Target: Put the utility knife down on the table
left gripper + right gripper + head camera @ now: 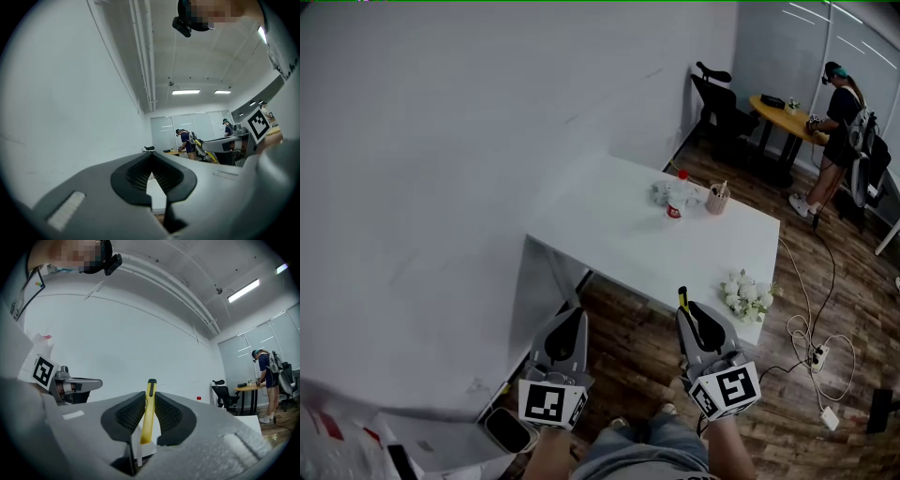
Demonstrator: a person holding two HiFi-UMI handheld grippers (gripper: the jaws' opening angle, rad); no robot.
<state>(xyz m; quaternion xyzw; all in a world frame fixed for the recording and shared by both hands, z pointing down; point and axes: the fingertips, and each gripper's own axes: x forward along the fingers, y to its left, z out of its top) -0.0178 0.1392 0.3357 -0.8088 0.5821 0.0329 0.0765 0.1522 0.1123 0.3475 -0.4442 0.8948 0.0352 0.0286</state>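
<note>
Your right tool (150, 401) is clamped on the utility knife (149, 413). The yellow body stands upright between the pads and its black tip pokes above them. Your left tool (152, 161) is closed with nothing in it.

In the head view both tools sit low in the frame, left tool (574, 319) and right tool (694, 314) side by side but apart. They are over the wooden floor (628, 347), short of the near edge of the white tabletop (619, 234). The utility knife (682, 299) shows just below that edge.

Now the clutter. At the far end of the tabletop, centre of the frame, you've got:
- a bottle with a red cap (681, 190)
- a cup of pens (717, 199) just beside it
- a small clear item to their left that I can't make out

A bunch of white flowers (746, 295) lies on the near right corner, close to your right tool. The wide middle and the left side of the tabletop are bare white.

The white wall (441, 169) fills the left of the frame and the tabletop's left edge runs near it. A bin (508, 429) sits at the lower left. On the floor to the right, cables trail to a power strip (817, 355). In the upper right, well apart, a person (841, 112) stands at a round yellow tabletop (780, 111) with a black chair (720, 101) beside it.
</note>
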